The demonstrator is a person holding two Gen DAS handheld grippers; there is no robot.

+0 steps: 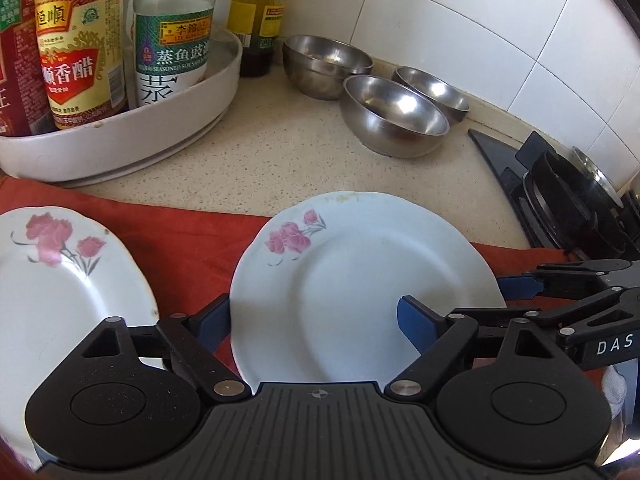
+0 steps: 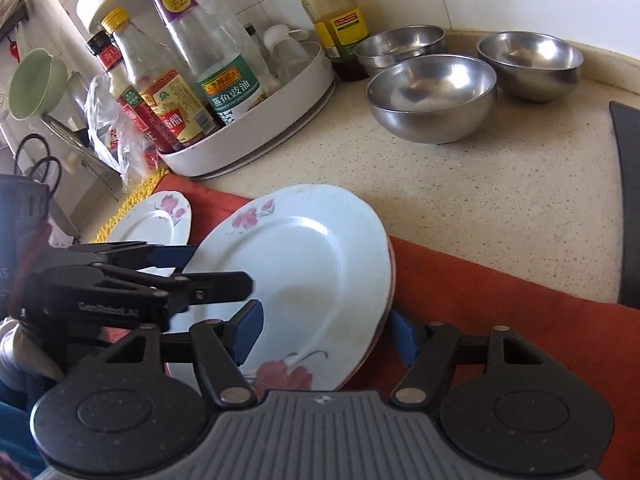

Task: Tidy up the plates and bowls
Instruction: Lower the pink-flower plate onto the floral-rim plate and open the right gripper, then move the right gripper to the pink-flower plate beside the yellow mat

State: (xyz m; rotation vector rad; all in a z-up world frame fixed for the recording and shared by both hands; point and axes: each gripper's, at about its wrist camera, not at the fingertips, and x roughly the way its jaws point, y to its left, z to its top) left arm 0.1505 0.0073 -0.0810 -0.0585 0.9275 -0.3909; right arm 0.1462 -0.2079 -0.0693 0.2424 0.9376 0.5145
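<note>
1. The near plate [image 1: 360, 280] lies face up on a red cloth [image 1: 180, 236], and in the right wrist view it sits on top of at least 1 more plate, whose rim shows under its right edge. This reads as a stack being built, so both grippers have come to the same plate.
2. The left gripper [image 1: 312, 320] straddles the plate's left rim: 1 blue pad is outside and below the rim, the other over the plate's inner face. The jaws stand wide and neither pad visibly presses the china, so it is released, not grasping.
3. The right gripper [image 2: 324, 332] straddles the opposite rim in the same way, 1 pad above the plate's face, 1 beyond the edge by the cloth. Its jaws are about half apart; I see no pinch, so I judge it unclenched.
4. A second plate [image 1: 60, 280] lies left of the left gripper's fingers, apart from the stack.
5. 3 steel bowls [image 1: 396, 112] stand unstacked well beyond both sets of fingertips, near the wall, beside the bottle tray [image 1: 120, 148].
</note>
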